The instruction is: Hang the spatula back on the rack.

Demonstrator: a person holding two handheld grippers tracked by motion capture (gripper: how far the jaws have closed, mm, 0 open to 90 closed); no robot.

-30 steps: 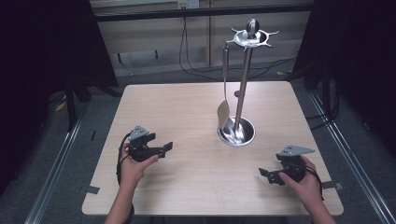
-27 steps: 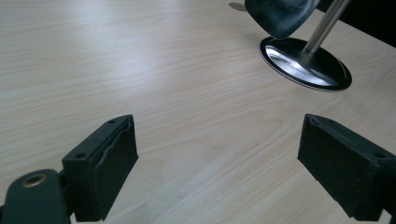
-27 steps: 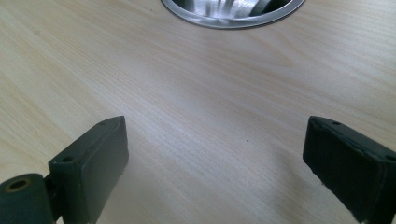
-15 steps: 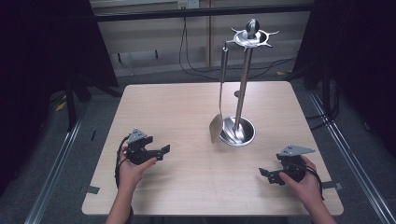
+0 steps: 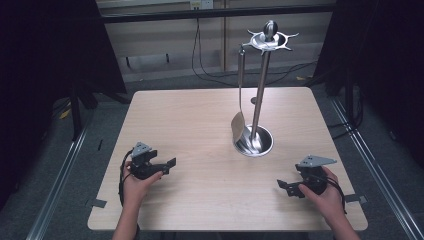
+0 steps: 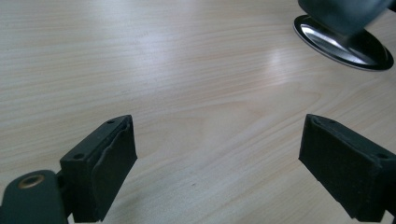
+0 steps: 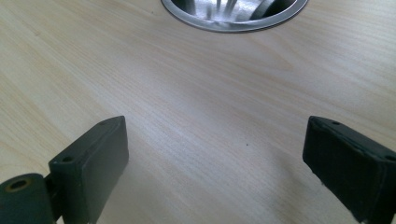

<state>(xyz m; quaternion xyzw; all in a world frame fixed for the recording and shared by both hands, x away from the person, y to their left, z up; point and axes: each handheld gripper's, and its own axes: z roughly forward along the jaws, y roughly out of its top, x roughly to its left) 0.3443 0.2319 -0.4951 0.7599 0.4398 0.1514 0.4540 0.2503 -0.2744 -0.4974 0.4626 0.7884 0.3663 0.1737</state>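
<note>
A metal spatula (image 5: 239, 125) is hanging from the top ring of a steel utensil stand (image 5: 258, 90), whose round base is sitting right of centre on the wooden table (image 5: 200, 115). The left gripper (image 5: 167, 164) and right gripper (image 5: 285, 187) are resting near the front edge, well apart, both with jaws spread wide and gripping nothing.

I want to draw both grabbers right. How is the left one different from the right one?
The left gripper sits farther up the table than the right gripper. The left points right toward the metal stand; the right points left. The right's grey plate shows larger. Both are black, hand-held, with jaws wide open and empty.
</note>
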